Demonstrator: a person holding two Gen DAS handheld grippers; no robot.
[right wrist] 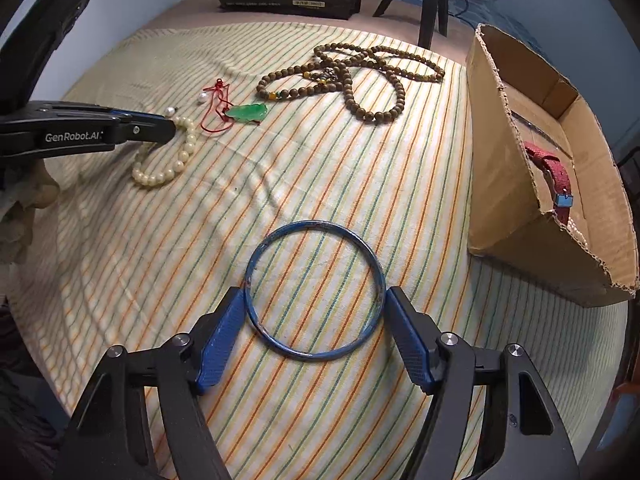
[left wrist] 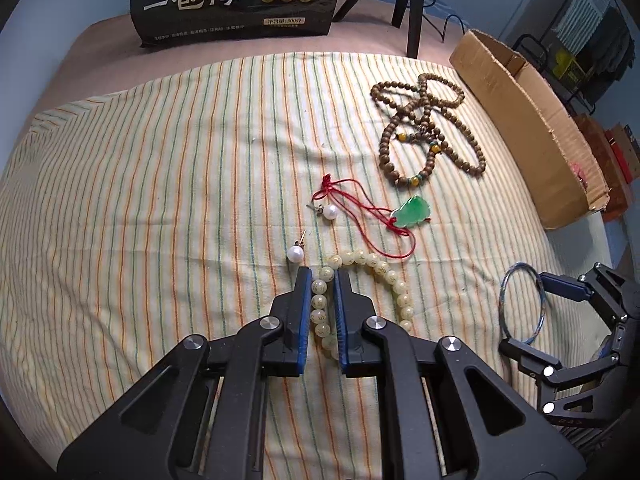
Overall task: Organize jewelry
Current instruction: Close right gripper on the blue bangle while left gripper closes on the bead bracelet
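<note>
— Two pairs of tongs are shown; what is held by each?

— The cream bead bracelet [left wrist: 362, 280] is pinched along one side between the nearly closed pads of the left tongs [left wrist: 323, 274] on the striped cloth [left wrist: 160, 184]. The blue bangle [right wrist: 315, 290] is spanned across its width by the right tongs [right wrist: 315, 294], jaws spread wide and pressed against its rim.

— How is each piece judged to handle?

— The strung beads are expected to be limp and to sag; a grip across the strand is advised. The bangle is judged stiff, thin, possibly slippery. The cardboard box [right wrist: 504, 184], already holding a red strap [right wrist: 554, 172], stands just beside.
</note>
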